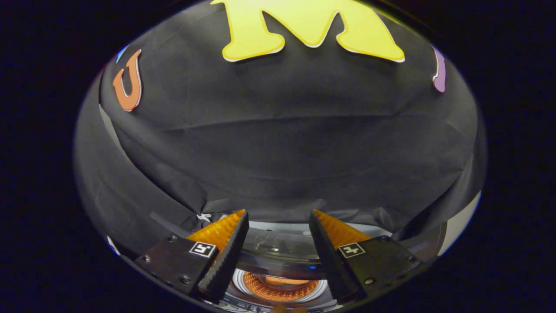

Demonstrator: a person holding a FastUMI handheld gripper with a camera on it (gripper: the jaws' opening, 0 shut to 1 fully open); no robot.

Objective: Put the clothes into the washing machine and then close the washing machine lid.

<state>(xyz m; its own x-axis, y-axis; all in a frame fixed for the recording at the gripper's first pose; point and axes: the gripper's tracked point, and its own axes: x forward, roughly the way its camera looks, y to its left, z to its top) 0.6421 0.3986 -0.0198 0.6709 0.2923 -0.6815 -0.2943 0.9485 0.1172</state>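
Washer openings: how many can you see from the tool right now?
1. The washer's round drum opening lies low between the open tool's fingers, below the glossy lid. Something orange shows inside it. More of the washer may be hidden behind the fingers.

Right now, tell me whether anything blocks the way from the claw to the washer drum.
Nothing visible does. The claw is open and holds nothing, and the drum shows between its fingers, below the raised lid.
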